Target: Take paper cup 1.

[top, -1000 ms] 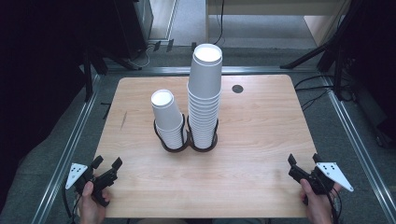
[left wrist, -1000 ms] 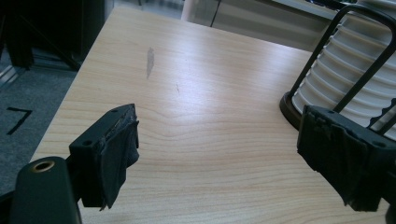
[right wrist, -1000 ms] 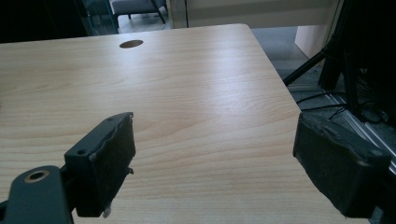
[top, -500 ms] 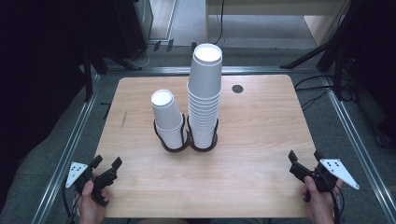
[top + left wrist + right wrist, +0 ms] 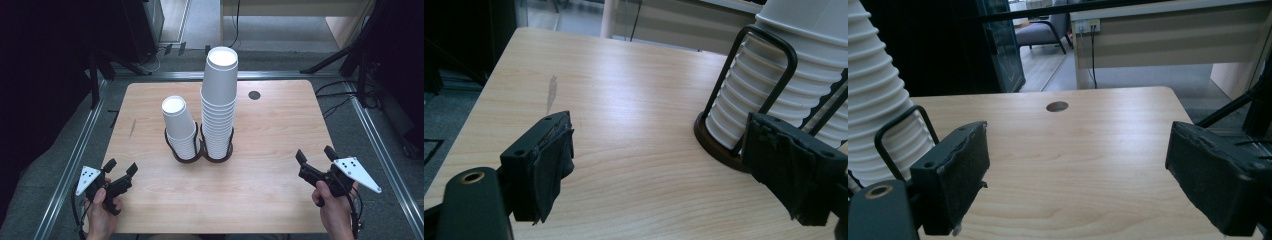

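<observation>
Wood desk [image 5: 270, 150]: two cup stacks [image 5: 218, 105] mid-desk
Left gripper [image 5: 121, 172]: near-left corner – jaws apart, empty
Right gripper [image 5: 315, 159]: near-right corner – jaws just widened, empty

The premises are judged to be a laboratory or test room set up inside an office building. A light wood-grain worktop [image 5: 270, 150] with a round cable grommet [image 5: 254, 95] is ringed by aluminium framing rails [image 5: 75, 165] laid on grey carpet. Dark stand legs [image 5: 345, 55] and loose cables [image 5: 340, 95] are seen around the rig, as is usual for a recording station. Beyond the worktop, a long pale office desk [image 5: 1168, 45] with a wall socket [image 5: 1086, 25], an upholstered chair [image 5: 1040, 32] and a glazed partition [image 5: 1003, 45] are noted in the right gripper view.
</observation>
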Action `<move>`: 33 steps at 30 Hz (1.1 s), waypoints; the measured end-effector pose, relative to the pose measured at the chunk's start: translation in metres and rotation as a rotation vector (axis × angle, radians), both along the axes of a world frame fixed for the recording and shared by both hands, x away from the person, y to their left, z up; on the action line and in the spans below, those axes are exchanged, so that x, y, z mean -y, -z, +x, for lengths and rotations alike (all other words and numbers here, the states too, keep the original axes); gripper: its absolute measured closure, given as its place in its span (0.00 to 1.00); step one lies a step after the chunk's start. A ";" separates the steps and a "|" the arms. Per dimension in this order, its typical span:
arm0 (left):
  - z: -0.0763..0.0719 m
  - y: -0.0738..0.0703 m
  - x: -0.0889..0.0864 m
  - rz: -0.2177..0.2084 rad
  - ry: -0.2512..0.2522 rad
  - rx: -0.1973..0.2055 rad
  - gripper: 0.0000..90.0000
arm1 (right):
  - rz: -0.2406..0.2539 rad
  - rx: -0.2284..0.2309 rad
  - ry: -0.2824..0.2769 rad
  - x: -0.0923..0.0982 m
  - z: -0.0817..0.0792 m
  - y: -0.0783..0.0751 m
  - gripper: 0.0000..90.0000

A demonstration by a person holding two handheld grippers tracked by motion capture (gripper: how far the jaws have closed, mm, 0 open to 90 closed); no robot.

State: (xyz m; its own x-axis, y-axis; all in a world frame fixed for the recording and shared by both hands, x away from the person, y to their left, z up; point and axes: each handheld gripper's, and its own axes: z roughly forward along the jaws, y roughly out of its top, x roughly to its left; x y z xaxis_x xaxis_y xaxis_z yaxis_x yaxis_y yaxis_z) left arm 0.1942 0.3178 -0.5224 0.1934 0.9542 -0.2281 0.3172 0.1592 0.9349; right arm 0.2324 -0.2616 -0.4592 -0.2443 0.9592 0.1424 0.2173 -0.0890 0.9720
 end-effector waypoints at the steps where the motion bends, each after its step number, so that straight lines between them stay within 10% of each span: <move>1: 0.000 0.000 0.000 0.000 0.000 0.000 0.15 | 0.000 0.000 0.000 0.000 0.000 0.000 0.12; 33: 0.032 -0.043 0.111 0.051 0.175 0.053 0.06 | 0.037 0.088 -0.226 -0.099 0.017 -0.087 0.00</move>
State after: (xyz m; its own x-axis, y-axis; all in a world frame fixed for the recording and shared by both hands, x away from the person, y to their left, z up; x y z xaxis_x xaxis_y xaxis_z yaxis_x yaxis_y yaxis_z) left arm 0.2263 0.2067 -0.4795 0.3683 0.9149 -0.1655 0.2860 0.0579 0.9565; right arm 0.2492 -0.1630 -0.3720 -0.4647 0.8735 0.1448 0.1499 -0.0836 0.9852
